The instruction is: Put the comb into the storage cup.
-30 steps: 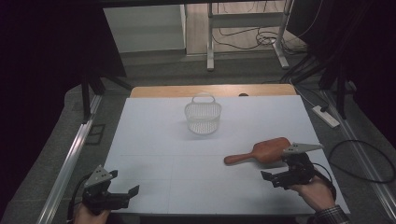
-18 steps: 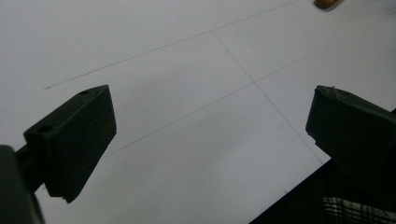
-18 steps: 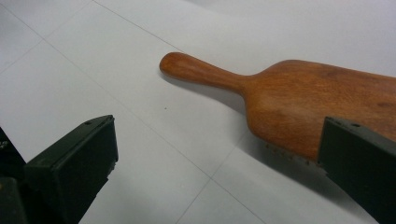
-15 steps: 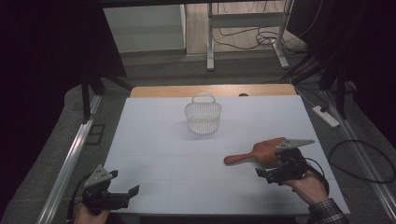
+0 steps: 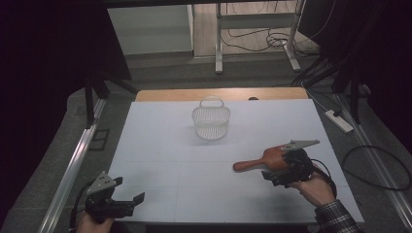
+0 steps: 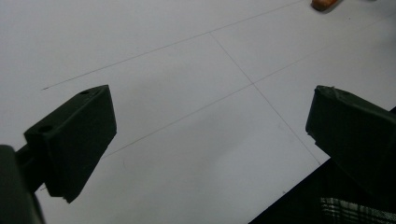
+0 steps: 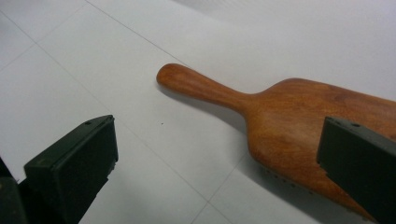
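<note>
A brown wooden brush (image 5: 260, 160) lies flat on the white table (image 5: 165, 145), its handle pointing left. In the right gripper view the wooden brush (image 7: 280, 112) has its broad head partly behind the right-hand jaw, and small bristle tips show under its edge. My right gripper (image 5: 270, 175) hovers at the near side of the brush head, open; in its own view the right gripper (image 7: 215, 172) has bare table between its jaws. My left gripper (image 5: 136, 204) rests open at the table's near left corner. Only table lies between the jaws of the left gripper (image 6: 210, 140).
A white wire basket (image 5: 211, 119) with a handle stands upright at the far middle of the table. The brush handle's tip (image 6: 324, 3) peeks in at the top of the left gripper view. A metal rail (image 5: 73, 165) runs along the left side; cables lie on the floor at the right.
My right gripper has slid left and slightly forward, closing in on the brush head. The left gripper, brush and basket have stayed put.
</note>
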### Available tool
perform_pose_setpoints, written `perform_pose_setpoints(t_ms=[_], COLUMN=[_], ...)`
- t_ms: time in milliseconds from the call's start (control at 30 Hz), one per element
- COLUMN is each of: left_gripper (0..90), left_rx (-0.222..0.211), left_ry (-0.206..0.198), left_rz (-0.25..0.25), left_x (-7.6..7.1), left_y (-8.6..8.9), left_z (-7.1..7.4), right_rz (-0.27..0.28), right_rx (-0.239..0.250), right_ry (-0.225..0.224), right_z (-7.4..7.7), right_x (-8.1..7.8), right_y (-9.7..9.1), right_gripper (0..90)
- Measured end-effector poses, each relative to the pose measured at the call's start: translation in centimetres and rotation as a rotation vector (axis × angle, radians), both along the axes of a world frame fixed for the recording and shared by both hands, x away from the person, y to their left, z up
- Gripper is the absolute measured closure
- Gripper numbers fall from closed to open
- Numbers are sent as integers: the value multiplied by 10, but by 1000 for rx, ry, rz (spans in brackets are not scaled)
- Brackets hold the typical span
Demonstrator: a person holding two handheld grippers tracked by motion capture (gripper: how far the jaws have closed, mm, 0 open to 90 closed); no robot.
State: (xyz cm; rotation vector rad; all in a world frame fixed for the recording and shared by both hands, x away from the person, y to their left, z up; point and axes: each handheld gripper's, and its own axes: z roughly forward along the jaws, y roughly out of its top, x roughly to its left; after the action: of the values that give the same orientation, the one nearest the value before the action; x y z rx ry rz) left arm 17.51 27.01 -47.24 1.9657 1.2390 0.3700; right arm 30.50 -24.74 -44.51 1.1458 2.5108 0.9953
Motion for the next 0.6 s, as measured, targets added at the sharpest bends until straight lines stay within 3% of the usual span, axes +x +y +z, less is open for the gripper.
perform_pose_setpoints(t_ms=[600], left_gripper=[27], left_rx=[-2], left_ry=[3], left_rz=[-5], left_x=[1], left_y=[0], left_z=[0], right_rz=[-1], right_rx=[-13], right_ry=[23], right_z=[-2], right_x=[18], right_y=[13], right_gripper=[0])
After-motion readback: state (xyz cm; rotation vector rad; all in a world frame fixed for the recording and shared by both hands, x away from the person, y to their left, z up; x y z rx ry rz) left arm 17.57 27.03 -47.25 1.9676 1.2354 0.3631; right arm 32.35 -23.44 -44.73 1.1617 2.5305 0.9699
